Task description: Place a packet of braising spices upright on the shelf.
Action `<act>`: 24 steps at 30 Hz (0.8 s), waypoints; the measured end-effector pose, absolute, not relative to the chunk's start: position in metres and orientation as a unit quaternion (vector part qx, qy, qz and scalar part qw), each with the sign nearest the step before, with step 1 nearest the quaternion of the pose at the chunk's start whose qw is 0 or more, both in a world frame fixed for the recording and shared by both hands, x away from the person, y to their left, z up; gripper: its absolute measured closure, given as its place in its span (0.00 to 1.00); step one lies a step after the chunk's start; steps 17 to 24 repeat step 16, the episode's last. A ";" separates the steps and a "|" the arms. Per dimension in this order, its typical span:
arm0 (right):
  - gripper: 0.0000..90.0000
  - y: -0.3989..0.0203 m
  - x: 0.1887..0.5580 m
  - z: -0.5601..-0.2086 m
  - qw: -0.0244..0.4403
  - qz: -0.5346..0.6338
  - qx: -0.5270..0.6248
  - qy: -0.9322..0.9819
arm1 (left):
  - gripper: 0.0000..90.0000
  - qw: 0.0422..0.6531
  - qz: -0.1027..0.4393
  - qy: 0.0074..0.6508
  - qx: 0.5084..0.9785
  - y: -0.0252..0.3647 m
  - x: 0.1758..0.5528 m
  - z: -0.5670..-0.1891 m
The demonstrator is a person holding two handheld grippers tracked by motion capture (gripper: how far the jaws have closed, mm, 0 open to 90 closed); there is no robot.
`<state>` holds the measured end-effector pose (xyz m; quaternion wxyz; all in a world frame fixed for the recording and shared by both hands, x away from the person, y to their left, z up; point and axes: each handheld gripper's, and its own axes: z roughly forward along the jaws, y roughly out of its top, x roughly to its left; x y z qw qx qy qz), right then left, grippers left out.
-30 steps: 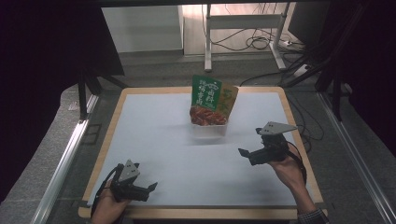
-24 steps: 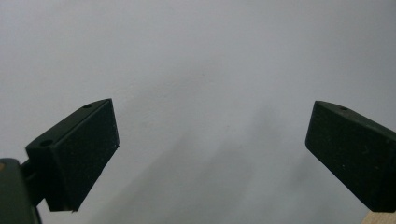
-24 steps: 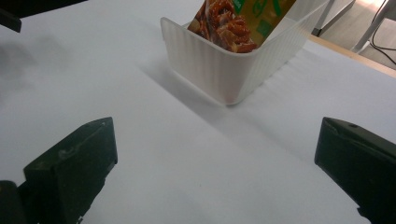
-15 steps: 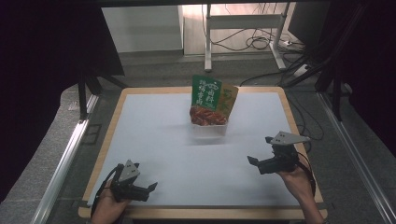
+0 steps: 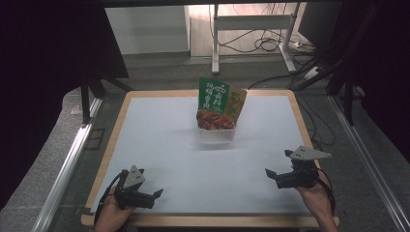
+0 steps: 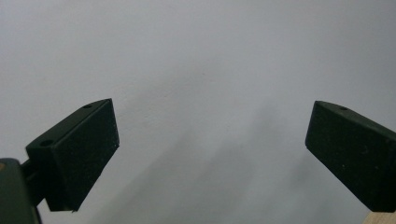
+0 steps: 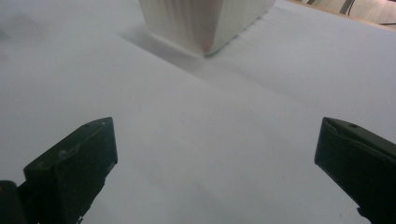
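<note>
White tabletop [image 5: 159, 145] carries a tub [image 5: 217, 134] propping a snack packet [image 5: 220, 104] upright; both grippers [image 5: 157, 195] [image 5: 269, 173] rest apart, fingers wide open, empty.

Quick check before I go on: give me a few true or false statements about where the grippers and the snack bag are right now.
1. The left gripper is open, with nothing between its fingers. True.
2. The right gripper is shut on the snack bag. False: it is open, near the table's front right, apart from the bag.
3. The snack bag stands in a white ribbed container. True.
4. The container sits at the table's front left corner. False: it sits toward the far middle.
5. Both grippers are near the table's front edge. True.
</note>
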<state>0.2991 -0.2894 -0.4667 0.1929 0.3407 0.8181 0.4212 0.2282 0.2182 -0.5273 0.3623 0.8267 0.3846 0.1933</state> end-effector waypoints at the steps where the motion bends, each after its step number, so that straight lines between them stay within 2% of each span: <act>1: 0.00 -0.290 0.298 -0.468 0.194 0.419 0.342 0.818 | 0.03 0.362 0.193 0.385 0.827 0.218 0.228 -0.527; 8: 0.00 -0.297 0.293 -0.477 0.203 0.404 0.346 0.822 | 0.03 0.361 0.193 0.385 0.827 0.218 0.228 -0.527; 13: 0.00 -0.300 0.296 -0.486 0.189 0.394 0.358 0.825 | 0.03 0.360 0.194 0.384 0.827 0.218 0.228 -0.527; 24: 0.00 -0.300 0.297 -0.487 0.189 0.394 0.361 0.824 | 0.03 0.359 0.193 0.384 0.829 0.217 0.229 -0.527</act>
